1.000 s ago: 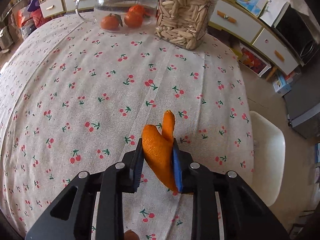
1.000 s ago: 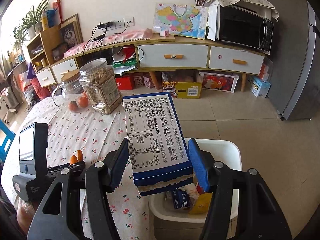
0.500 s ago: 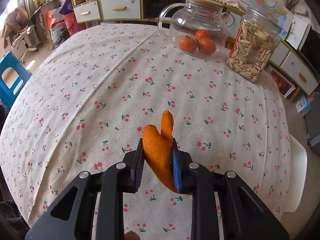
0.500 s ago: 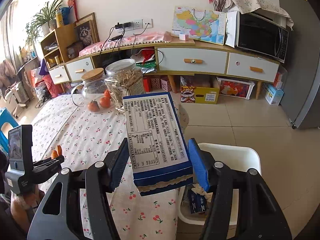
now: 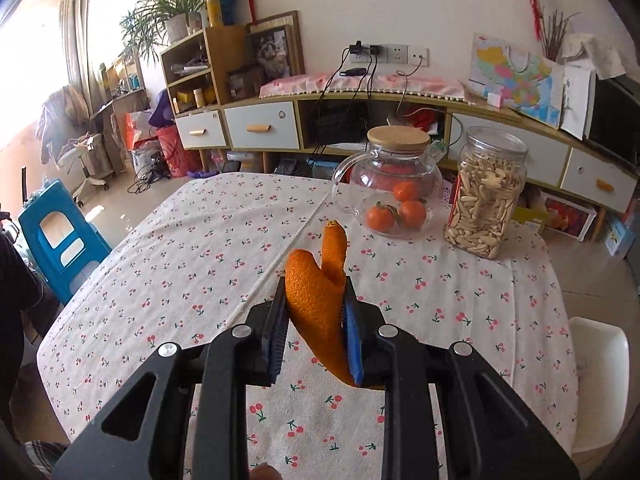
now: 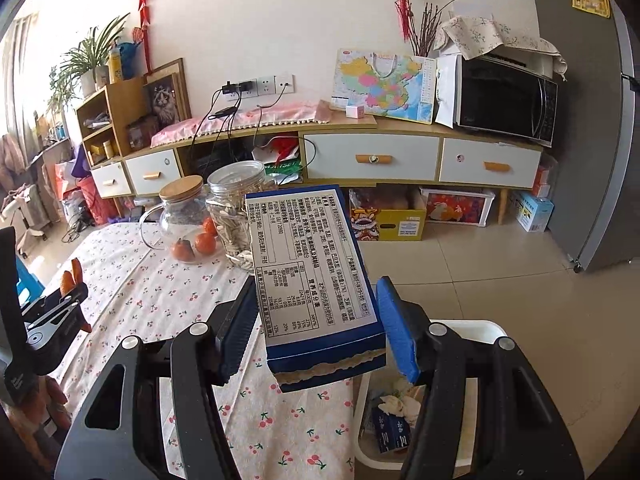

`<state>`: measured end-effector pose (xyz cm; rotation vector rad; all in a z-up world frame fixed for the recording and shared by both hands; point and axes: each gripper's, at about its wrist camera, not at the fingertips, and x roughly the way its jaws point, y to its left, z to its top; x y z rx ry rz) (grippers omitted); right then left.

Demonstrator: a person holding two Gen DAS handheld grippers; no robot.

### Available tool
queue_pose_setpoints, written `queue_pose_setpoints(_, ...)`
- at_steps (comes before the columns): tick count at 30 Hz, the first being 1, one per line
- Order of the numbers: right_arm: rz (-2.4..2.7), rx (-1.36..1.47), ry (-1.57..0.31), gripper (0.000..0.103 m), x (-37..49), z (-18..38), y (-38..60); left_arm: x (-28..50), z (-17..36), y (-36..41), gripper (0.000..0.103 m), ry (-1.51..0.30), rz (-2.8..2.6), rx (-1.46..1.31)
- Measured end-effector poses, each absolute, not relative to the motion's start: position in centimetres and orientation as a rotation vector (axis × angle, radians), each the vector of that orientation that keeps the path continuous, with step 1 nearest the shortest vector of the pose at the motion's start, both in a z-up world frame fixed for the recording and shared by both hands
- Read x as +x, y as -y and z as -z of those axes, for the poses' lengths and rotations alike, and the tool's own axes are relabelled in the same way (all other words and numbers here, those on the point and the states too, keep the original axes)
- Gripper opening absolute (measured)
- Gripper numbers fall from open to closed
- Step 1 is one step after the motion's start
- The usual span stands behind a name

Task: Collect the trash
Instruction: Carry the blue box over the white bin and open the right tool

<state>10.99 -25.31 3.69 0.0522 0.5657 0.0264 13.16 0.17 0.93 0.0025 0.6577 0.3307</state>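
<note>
Over the last second the left tool [image 5: 316,332] has tipped its view upward: a moment ago it looked down on the cherry-print cloth, and now the far cabinet and wall fill the top of its picture, while the orange peel [image 5: 318,300] has stayed clamped between its fingers. The right tool [image 6: 316,328] has shifted slightly too, and the white bin [image 6: 484,330] below it has slid toward its right side. Its fingers stand either side of the blue box [image 6: 316,280]; a gap shows by the right pad, so whether the box is truly squeezed cannot be told. I judge both pieces of trash are lifted and on their way to the bin, which sits just off the desk [image 5: 208,248] edge, under and ahead of the right tool.

The peel is a curled, pebbled rind, soft and bendy, with one strip standing up past the fingertips. The box is thin cardboard with a white printed label and a ragged torn edge nearest the tool; it looks light and easily crushed. Beyond both tools stand a glass teapot [image 5: 394,188] of small oranges and a clear jar [image 5: 486,196] of pale seeds. Wrappers already lie in the bin.
</note>
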Motion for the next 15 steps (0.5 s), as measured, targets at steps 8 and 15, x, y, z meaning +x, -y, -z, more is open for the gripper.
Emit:
queue_pose_setpoints(8, 0.027, 0.038, -0.521, 0.057, 10.2, -4.2, 26.7, 12.9, -2.3, 2.9, 0.025, -0.601, -0.286, 0.019)
queue_pose_setpoints(15, 0.073, 0.014, -0.496, 0.057, 9.7, -4.3, 27.8, 12.6, -2.5, 5.2, 0.025, -0.595, -0.242, 0.032)
